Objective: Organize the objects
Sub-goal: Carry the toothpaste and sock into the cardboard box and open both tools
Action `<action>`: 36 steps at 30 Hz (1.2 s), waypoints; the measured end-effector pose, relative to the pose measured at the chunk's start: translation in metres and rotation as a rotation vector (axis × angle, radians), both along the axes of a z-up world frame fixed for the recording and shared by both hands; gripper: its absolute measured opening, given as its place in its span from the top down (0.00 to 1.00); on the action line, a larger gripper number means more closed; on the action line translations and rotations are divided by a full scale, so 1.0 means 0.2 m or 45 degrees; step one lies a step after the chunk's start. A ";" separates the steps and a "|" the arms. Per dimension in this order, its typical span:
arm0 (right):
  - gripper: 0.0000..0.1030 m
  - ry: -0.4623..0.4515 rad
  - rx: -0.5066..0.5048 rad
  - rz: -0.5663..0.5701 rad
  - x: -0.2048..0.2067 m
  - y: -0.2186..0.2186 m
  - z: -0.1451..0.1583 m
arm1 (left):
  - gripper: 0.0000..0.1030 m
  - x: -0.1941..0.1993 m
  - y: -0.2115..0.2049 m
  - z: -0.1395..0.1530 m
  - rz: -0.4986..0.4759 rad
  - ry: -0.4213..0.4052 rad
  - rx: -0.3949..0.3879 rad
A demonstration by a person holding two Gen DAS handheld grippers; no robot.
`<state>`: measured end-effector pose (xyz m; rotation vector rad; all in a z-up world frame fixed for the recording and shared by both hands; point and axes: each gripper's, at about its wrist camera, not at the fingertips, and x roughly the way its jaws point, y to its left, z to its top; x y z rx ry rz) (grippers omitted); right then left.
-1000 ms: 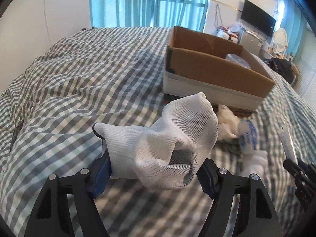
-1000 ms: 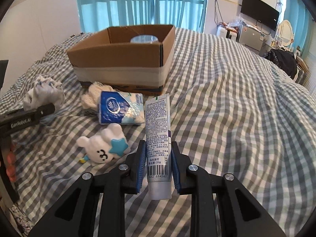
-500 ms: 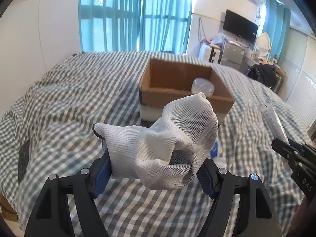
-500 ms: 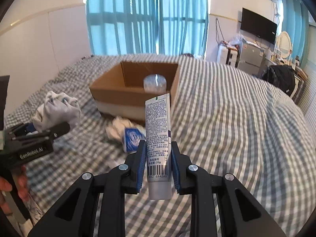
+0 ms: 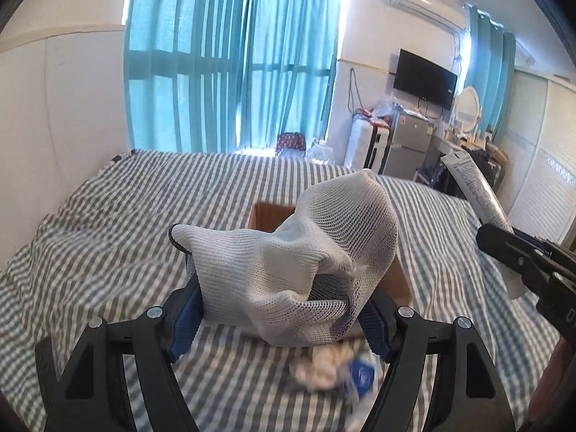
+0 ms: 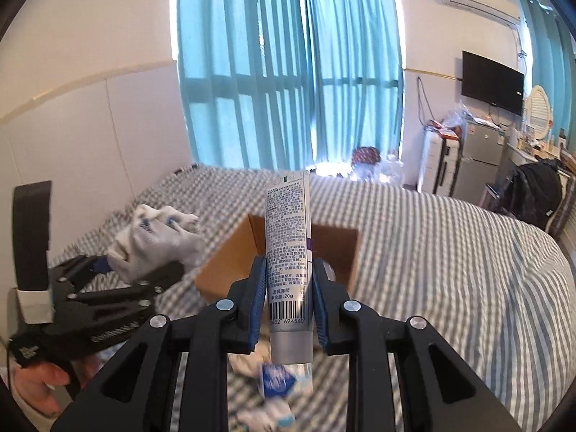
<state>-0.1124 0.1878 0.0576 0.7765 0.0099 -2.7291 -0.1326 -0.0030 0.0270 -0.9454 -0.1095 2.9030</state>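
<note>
My left gripper (image 5: pixel 284 309) is shut on a white knit glove (image 5: pixel 298 255) and holds it in the air over the checked bed. The glove hides most of the open cardboard box (image 5: pixel 268 216) behind it. My right gripper (image 6: pixel 288 298) is shut on a white and silver toothpaste tube (image 6: pixel 288 248), held upright above the near side of the box (image 6: pixel 223 262). The left gripper and its glove (image 6: pixel 158 237) show at the left of the right wrist view. The tube (image 5: pixel 471 187) shows at the right of the left wrist view.
A blue and white tissue pack (image 6: pixel 277 378) and white cloth (image 5: pixel 320 363) lie on the bed (image 6: pixel 450 270) in front of the box. A white plush toy (image 6: pixel 277 414) lies nearer. A fridge, suitcase and TV stand past the bed's far right.
Both grippers have risen well above the bed with their loads still held. The box now looks smaller and lower in both views, and the loose items have dropped to the bottom edge.
</note>
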 end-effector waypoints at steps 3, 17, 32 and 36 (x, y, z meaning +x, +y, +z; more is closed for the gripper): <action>0.77 -0.009 -0.035 0.016 -0.15 -0.03 0.02 | 0.26 -0.15 0.00 0.00 0.007 0.002 -0.018; 0.77 -0.219 -0.104 0.037 -0.74 -0.14 -0.28 | 0.26 -0.62 0.05 -0.28 -0.015 -0.129 -0.114; 0.76 -0.330 -0.128 0.025 -0.84 -0.08 -0.55 | 0.17 -0.65 0.13 -0.44 -0.080 -0.173 -0.210; 0.53 -0.304 -0.146 -0.017 -0.81 -0.04 -0.51 | 0.06 -0.63 0.12 -0.42 -0.076 -0.194 -0.183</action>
